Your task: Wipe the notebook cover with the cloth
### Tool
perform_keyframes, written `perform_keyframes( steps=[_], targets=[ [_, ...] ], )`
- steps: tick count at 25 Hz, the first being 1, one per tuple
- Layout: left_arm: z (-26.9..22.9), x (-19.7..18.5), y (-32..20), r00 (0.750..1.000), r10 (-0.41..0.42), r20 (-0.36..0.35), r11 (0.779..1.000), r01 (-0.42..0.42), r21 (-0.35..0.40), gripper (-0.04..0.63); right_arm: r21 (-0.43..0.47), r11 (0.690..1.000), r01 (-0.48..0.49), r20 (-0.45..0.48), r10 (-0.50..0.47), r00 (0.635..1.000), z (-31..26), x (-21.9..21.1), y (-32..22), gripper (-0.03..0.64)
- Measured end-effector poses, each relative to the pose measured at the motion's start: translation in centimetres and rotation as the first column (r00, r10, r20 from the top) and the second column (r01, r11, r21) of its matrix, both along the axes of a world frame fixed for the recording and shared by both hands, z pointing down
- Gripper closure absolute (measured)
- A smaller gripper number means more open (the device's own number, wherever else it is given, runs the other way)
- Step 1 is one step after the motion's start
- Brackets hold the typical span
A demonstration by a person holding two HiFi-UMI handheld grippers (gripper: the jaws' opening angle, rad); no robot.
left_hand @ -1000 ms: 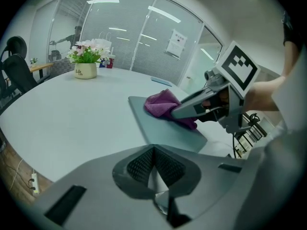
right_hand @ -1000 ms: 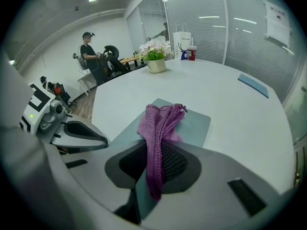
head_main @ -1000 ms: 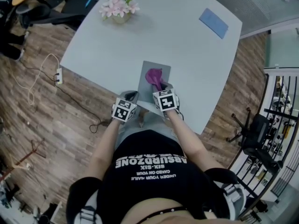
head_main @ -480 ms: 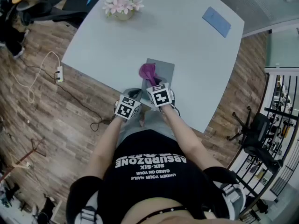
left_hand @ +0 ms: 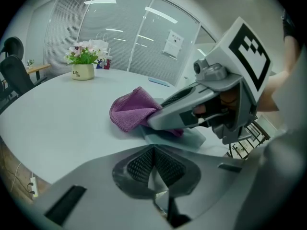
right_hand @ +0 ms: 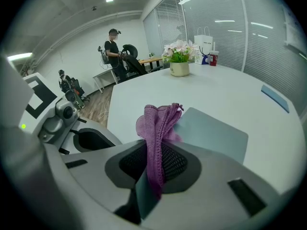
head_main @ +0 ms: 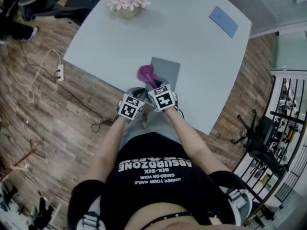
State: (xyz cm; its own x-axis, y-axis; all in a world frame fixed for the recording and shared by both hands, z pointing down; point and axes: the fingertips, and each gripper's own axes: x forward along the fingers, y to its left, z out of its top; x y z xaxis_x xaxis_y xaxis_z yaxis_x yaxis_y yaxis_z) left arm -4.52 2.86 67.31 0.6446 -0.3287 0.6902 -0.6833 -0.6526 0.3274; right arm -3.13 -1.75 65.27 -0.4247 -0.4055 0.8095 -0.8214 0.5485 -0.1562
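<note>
A grey notebook (head_main: 168,70) lies flat near the front edge of the pale table (head_main: 201,80). A purple cloth (head_main: 145,73) sits at the notebook's left edge and spills partly onto the table. My right gripper (head_main: 152,85) is shut on the cloth (right_hand: 156,123), which stands up from between its pads (right_hand: 154,150), with the notebook (right_hand: 216,131) just beyond. My left gripper (head_main: 139,94) is shut, tips together (left_hand: 153,150), at the notebook's near left corner. In its view the cloth (left_hand: 132,109) and notebook (left_hand: 194,139) lie under the right gripper's fingers (left_hand: 168,114).
A flower pot (head_main: 125,4) stands at the table's far left and a flat blue item (head_main: 223,21) at the far right. A power strip with cable (head_main: 59,73) lies on the wooden floor to the left. A person (right_hand: 114,47) stands far off by desks.
The right gripper has dragged the cloth leftward, from the middle of the cover to its left edge. The left gripper has stayed at the near left corner.
</note>
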Motion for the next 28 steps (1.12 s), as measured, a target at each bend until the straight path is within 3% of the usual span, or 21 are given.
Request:
perform_keyframes(
  steps=[10,20,28],
  targets=[
    [0.9,-1.0,1.2,0.998,0.014,0.059,1.000,-0.015,0.022,0.580,-0.025,1.000,0.007,0.052,-0.006,0.999,0.1,-0.9,2.7,0.541],
    [1.1,-1.2,1.0,0.999,-0.035,0.019,0.999,0.034,0.012,0.580,-0.065,0.998,0.022,0.094,-0.016,0.995,0.1,-1.5,4.8,0.541],
    [1.0,-1.3,1.2,0.999,-0.031,0.037,0.999,0.030,0.035,0.580,-0.074,0.997,0.038,0.105,-0.030,0.994,0.1,-1.6,6.0,0.541]
  ],
)
